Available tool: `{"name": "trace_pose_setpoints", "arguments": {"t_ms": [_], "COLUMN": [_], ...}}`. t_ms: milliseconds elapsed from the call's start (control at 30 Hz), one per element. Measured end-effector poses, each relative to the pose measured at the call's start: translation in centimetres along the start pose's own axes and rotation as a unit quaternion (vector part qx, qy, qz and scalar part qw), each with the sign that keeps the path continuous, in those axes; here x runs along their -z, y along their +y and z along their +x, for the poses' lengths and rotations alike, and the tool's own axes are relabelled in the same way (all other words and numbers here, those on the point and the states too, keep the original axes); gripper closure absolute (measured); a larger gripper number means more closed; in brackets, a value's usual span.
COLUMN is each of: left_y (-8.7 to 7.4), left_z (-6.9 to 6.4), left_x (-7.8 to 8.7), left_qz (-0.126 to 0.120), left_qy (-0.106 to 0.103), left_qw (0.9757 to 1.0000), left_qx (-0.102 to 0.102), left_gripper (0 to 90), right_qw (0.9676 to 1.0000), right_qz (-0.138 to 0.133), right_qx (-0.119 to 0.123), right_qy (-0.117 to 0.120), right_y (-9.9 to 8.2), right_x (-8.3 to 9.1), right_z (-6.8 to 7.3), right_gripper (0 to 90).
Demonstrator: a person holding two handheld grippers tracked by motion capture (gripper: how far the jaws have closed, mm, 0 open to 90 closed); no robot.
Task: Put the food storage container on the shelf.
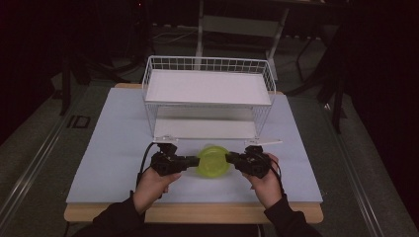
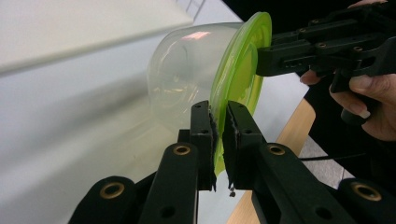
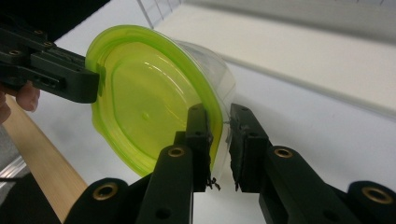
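White surface (image 1: 113, 148) carried a wire rack (image 1: 207, 96) at the back. Tub (image 1: 213, 160) with green lid (image 2: 240, 70) sat in front of it, between both grippers. Left gripper (image 1: 190, 160) and right gripper (image 1: 232, 158) jaws each clamped the lid rim.

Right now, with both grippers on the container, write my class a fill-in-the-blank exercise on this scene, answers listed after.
1. The lid on the clear container is coloured ____.
2. The left gripper and the right gripper each clamp the lid's ____.
3. Behind the container stands a white wire ____ with two shelves.
4. The container is tipped so the lid faces the ____.

Answers: green; rim; rack; person
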State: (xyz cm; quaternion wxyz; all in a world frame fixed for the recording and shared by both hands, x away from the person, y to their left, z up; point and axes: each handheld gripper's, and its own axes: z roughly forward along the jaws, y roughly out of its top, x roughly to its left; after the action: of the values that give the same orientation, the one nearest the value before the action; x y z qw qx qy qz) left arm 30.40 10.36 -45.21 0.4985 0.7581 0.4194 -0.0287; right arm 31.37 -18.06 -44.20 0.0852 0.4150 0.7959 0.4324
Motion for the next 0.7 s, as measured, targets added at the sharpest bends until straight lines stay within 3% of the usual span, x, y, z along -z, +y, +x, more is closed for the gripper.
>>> {"name": "trace_pose_setpoints", "arguments": {"t_ms": [333,367,400,700], "left_y": [2.2,3.0,3.3,5.7], "left_z": [-0.5,-0.6,-0.7,-0.7], "left_x": [2.1,2.7,2.9,4.3], "left_qz": [-0.028,-0.034,-0.037,-0.064], "left_qy": [-0.001,-0.001,0.0,-0.008], "left_qw": [0.9994,0.9992,0.999,0.9976], "left_qx": [-0.019,-0.023,-0.026,-0.026], "left_gripper": [83.7,83.7,83.8,83.8], "right_qw": [0.9997,0.9997,0.9995,0.9989], "right_qz": [-0.023,-0.025,-0.031,-0.042], "right_qx": [0.006,0.005,0.008,0.018], "right_qy": [0.001,0.001,0.0,-0.007], "right_y": [2.7,2.9,3.9,7.3], "right_x": [1.0,1.1,1.4,2.4], "right_z": [0.8,0.9,1.1,1.7], "right_gripper": [78.6,78.6,78.6,78.7]}}
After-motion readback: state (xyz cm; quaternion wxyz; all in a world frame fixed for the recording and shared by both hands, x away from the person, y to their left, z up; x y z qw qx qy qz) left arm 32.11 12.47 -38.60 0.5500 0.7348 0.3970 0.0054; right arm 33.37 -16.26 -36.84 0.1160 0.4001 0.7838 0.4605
